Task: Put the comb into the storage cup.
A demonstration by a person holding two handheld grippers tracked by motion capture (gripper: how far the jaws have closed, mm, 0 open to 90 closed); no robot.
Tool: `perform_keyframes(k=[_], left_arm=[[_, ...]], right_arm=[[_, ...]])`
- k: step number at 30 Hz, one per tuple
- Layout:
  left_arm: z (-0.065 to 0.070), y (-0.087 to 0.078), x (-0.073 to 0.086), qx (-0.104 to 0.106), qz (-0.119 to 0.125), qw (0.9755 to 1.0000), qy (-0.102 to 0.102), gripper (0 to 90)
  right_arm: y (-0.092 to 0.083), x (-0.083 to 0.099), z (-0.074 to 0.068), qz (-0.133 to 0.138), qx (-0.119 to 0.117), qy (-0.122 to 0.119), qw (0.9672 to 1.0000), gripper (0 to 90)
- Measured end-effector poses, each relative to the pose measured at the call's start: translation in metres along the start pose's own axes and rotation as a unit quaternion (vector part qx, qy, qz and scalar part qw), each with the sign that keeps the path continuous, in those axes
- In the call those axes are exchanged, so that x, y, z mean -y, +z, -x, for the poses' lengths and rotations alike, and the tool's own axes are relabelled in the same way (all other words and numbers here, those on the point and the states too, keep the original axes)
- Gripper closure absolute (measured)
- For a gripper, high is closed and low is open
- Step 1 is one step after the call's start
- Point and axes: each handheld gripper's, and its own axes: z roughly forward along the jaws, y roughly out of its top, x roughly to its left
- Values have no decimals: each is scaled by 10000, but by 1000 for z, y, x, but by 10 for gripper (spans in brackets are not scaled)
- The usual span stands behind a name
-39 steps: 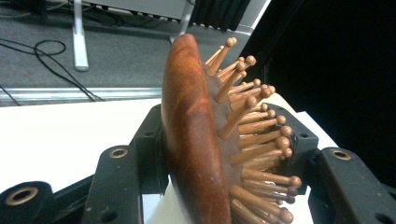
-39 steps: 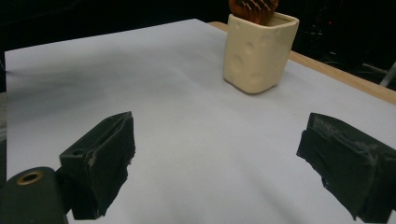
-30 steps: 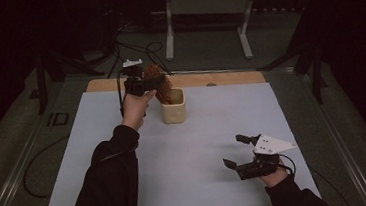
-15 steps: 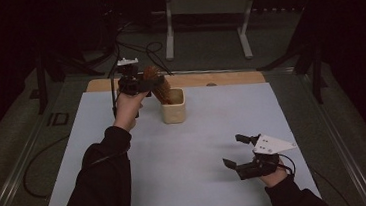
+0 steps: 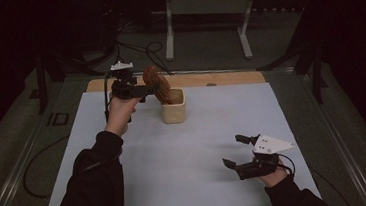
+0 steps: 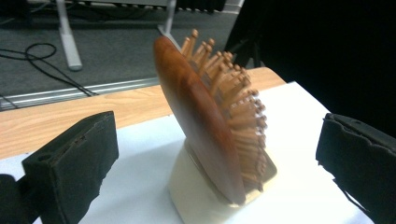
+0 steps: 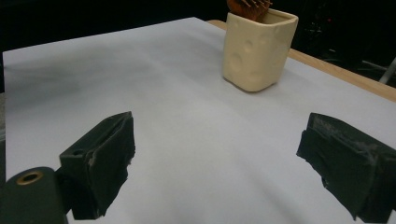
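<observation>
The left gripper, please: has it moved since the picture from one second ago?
Yes. The left gripper has drawn back leftward from the cream cup, jaws now open beside the wooden hairbrush left standing in it.

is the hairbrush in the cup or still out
In. The wooden hairbrush stands tilted in the cream cup, lower end inside, bristled head above the rim. The left gripper is open beside it.

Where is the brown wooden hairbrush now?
The brown wooden hairbrush stands tilted in the cream square cup at the far middle of the white table sheet, just right of the open left gripper.
</observation>
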Motion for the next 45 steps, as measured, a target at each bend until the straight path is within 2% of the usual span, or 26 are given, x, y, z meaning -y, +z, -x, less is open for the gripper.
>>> perform_keyframes(k=[2, 5, 7, 13, 16, 18, 24, 31, 36, 42, 45], left_arm=[[0, -3, 2, -29, 20, 10000, 54, 0], [-2, -6, 4, 54, 4, 10000, 46, 0], [-2, -8, 5, 48, -20, 9999, 121, 0], [-3, -16, 10, 274, -51, 9991, 332, 0], [-3, -20, 14, 317, -168, 9983, 469, 0], [-4, -22, 16, 395, -253, 9977, 495, 0], [-6, -29, 22, 480, -241, 9968, 594, 0], [-6, -40, 31, 453, -162, 9957, 794, 0], [-4, -46, 42, 493, -181, 9938, 981, 0], [-6, -56, 51, 552, -122, 9933, 1007, 0], [-6, -62, 56, 542, -100, 9926, 1081, 0]], right_arm=[[0, 0, 0, -8, 6, 10, 10000, 96], [0, 0, 0, -11, 11, 5, 10000, 96], [0, 0, 0, -19, 14, 15, 10000, 96], [1, 1, 0, -45, -4, 14, 10000, 96], [2, 1, 0, -31, -20, 10, 10000, 96], [3, 1, 0, -40, -15, 34, 10000, 96], [6, 1, 0, -65, -53, 27, 10000, 96], [7, 0, 0, -94, -70, 15, 9999, 96], [7, 0, 0, -85, -87, 45, 9999, 96], [7, 0, 0, -84, -69, 12, 9999, 96], [8, 0, -1, -91, -62, 3, 9999, 96]])
